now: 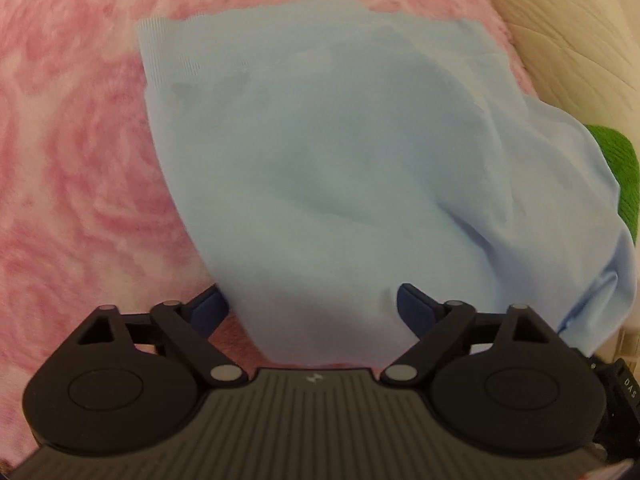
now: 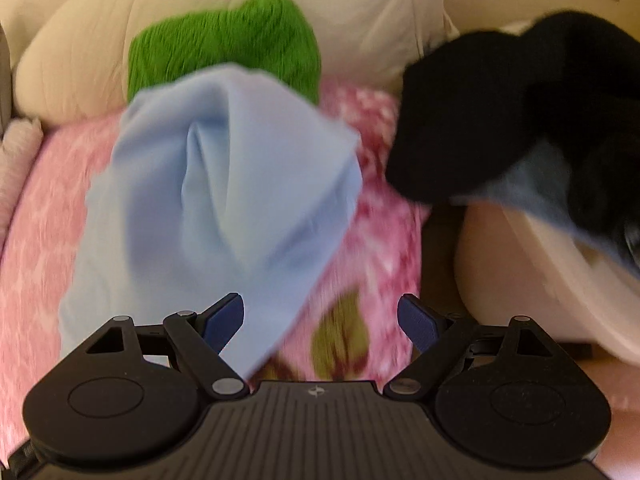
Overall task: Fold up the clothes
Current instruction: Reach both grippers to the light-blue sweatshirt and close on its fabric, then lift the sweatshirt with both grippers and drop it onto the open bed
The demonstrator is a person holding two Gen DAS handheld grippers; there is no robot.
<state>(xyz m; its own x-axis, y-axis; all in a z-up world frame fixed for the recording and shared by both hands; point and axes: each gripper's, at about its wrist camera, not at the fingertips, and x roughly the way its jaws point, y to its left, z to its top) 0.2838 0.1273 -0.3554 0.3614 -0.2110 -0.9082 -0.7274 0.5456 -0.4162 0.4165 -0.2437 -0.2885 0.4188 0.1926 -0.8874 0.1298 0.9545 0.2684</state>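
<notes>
Both claws spread wide over light blue garment (image 1: pixel 340 168).
Left gripper (image 1: pixel 312 308), right gripper (image 2: pixel 320 316) gaping, clamping nothing; green knit (image 2: pixel 224 44) upper centre, black clothing (image 2: pixel 520 108) right.

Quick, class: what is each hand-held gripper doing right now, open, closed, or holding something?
Left hand-held gripper: open, with the light blue garment lying between its fingers, not clamped.
Right hand-held gripper: open, holding nothing; the garment's edge lies beside its left finger.

Light-blue garment (image 1: pixel 340 168) — rumpled, on pink blanket (image 1: pixel 72 140)
</notes>
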